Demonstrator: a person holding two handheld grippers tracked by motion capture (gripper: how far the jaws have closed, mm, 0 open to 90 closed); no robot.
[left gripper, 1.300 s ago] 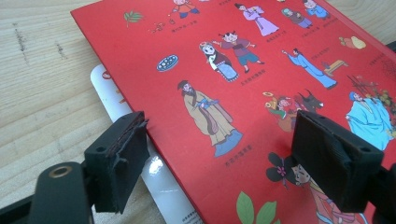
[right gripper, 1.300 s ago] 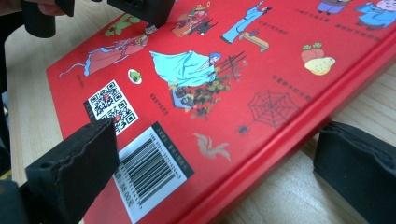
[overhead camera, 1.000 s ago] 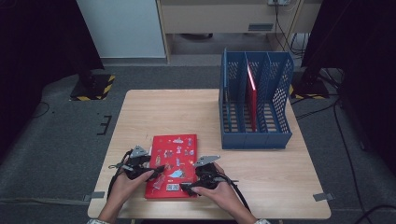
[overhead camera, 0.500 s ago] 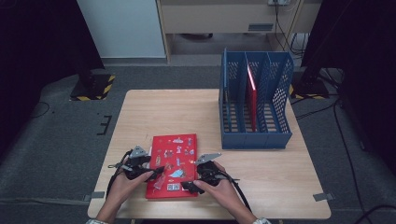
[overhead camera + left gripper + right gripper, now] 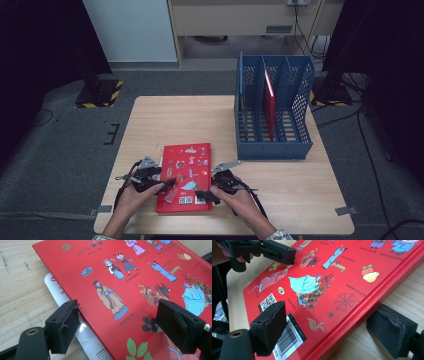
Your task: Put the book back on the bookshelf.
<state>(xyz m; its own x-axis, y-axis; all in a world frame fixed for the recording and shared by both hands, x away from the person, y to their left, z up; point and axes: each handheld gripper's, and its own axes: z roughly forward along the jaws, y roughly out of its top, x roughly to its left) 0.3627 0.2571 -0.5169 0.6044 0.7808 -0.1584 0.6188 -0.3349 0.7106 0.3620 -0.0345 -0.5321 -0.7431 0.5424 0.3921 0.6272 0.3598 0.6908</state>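
Black padded tools, trailing cables

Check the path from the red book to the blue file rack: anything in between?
Nothing visible blocks it. The red book lies flat near the table's front edge, and the bare tabletop runs from it up to the blue file rack. One upright red book already fills the middle slot; the slots on both sides look free.

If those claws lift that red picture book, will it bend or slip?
The red picture book probably stays stiff: its cover and spine edge look thick and hard. The glossy cover may be slippery. A loose white sheet under it could slide out.
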